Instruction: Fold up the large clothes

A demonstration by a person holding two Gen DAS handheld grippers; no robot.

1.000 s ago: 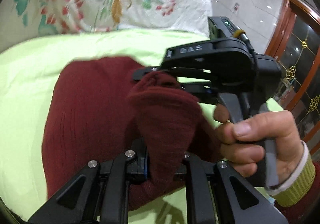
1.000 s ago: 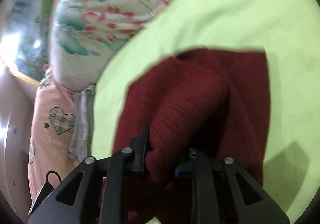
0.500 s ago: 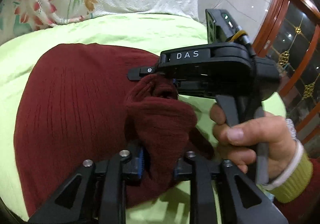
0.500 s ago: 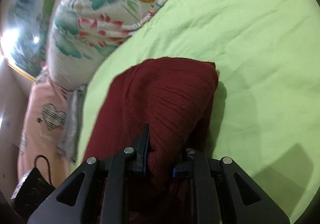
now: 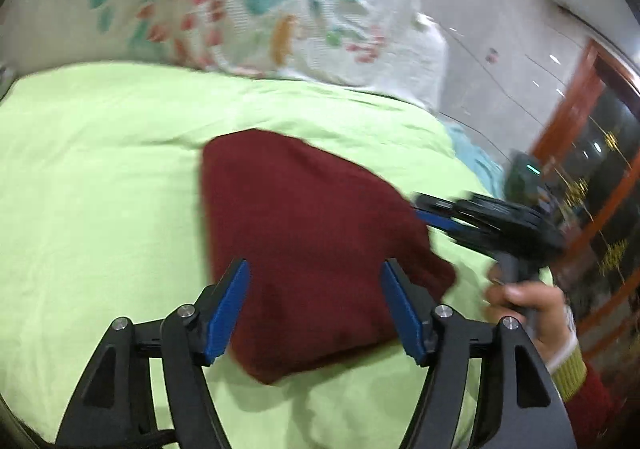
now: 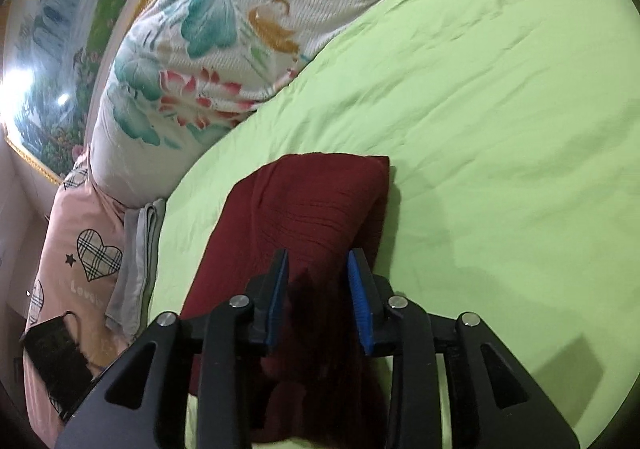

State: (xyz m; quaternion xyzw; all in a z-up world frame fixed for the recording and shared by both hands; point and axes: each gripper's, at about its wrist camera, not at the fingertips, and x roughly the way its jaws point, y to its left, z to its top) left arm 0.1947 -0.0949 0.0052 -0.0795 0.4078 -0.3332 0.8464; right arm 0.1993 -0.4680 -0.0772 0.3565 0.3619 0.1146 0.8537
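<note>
The left hand-held gripper has its jaws wide and opening. Its blue pads stand clear of the cloth on both sides and grip nothing. The dark red sweater lies folded directly below and ahead of these jaws, flat on the light green bed sheet.

The right hand-held gripper has its jaws partly apart and opening. A fold of the sweater sits in the gap between its pads; whether the pads touch the cloth cannot be told. The rest of the sweater extends forward from the jaws as a compact rectangle.

In the left wrist view, the right hand-held gripper appears at the sweater's right edge, blurred, held by a hand with a yellow-green cuff.

Beyond the sweater, a white floral quilt lies bunched at the far edge of the sheet. A pink pillow with plaid hearts lies beside the quilt.
</note>
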